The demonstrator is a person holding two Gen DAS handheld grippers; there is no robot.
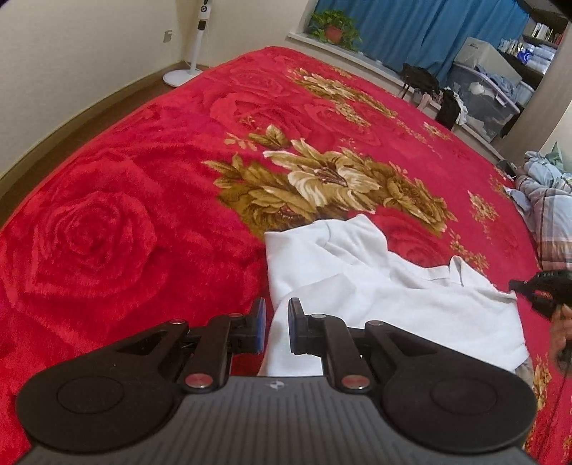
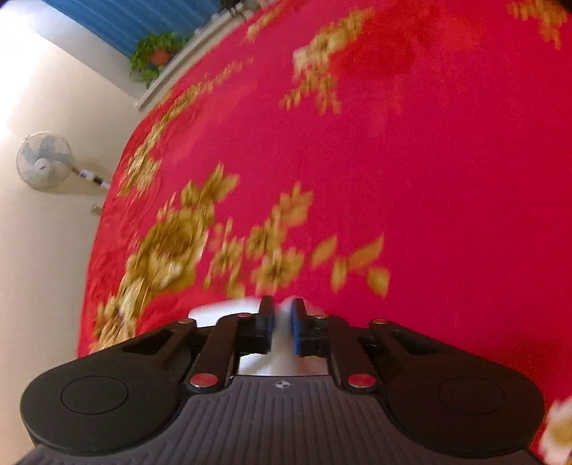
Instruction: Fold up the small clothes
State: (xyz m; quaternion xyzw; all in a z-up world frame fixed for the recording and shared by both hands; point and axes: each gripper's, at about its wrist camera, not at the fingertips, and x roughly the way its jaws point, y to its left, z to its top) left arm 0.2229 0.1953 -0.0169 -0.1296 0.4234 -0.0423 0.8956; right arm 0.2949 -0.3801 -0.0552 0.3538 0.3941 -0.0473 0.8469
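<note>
A small white garment [image 1: 375, 282] lies rumpled on the red floral blanket [image 1: 125, 214], partly folded over itself. My left gripper [image 1: 276, 327] has its blue-padded jaws close around the garment's near left edge, with white cloth between them. My right gripper [image 2: 283, 327] is shut on a strip of the white garment [image 2: 282, 322] and holds it above the blanket [image 2: 429, 179]; the view is motion-blurred. The right gripper also shows in the left wrist view [image 1: 536, 291], at the garment's right corner.
A standing fan [image 1: 189, 43] is on the floor beyond the bed's far left corner. A potted plant [image 1: 334, 27] sits on the windowsill by blue curtains. Storage boxes [image 1: 482, 96] and bedding [image 1: 547, 214] lie at the right.
</note>
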